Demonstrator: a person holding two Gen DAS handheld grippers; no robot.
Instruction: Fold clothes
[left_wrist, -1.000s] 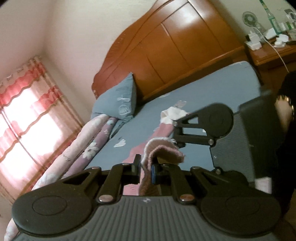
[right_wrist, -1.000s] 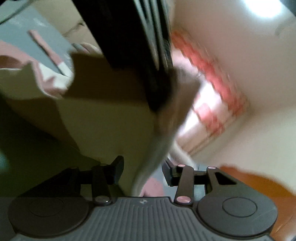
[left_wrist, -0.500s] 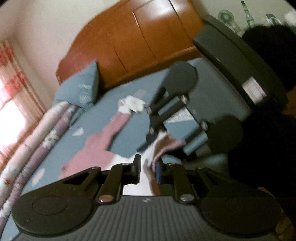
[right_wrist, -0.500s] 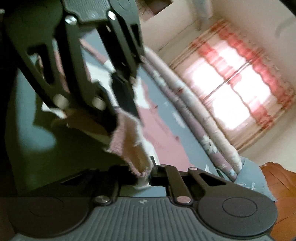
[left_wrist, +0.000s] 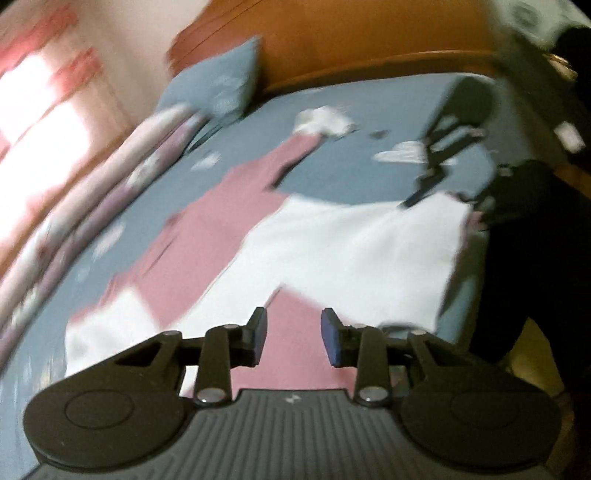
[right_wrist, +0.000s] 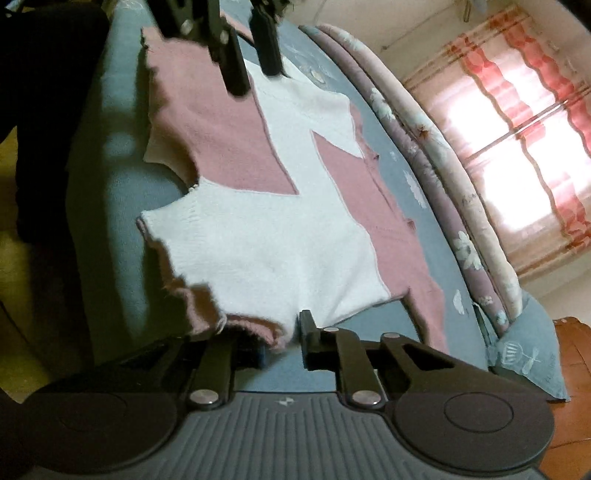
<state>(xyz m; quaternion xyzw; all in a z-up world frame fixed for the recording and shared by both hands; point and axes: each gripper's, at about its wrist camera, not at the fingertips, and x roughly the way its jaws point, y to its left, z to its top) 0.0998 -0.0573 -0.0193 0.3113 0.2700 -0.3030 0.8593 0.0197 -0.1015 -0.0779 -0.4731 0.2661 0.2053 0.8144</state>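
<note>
Left gripper (left_wrist: 291, 338): jaws apart with nothing between them; they have just been opening, and only the pink panel of the sweater lies below the gap. I hold it over the near edge of the bed, pointing down at the cloth.
Sweater (right_wrist: 266, 236): pink and white knit, lying spread on the blue bed sheet (right_wrist: 110, 177), its body along the near edge and one pink sleeve (left_wrist: 291, 155) reaching toward the pillow (left_wrist: 221, 88) at the head end.
How it will handle: I judge it light and quite soft, with no stiffness to hold a shape; a lifted corner will droop and drag the rest after it. The knit looks fuzzy, not slippery, so it should cling to the sheet and to itself.
Where to take hold: I would pinch at the hem or a shoulder corner, through the doubled ribbing, since a bite in the middle of a panel would only bunch it.
Right gripper (right_wrist: 282, 338): jaws a little apart, having just been opening; the pink ribbed edge (right_wrist: 251, 328) curls up beside my left finger, and I cannot tell whether the pads press on it.
Risk: a loose knit can snag on a finger edge or stretch if pulled by one point alone.
</note>
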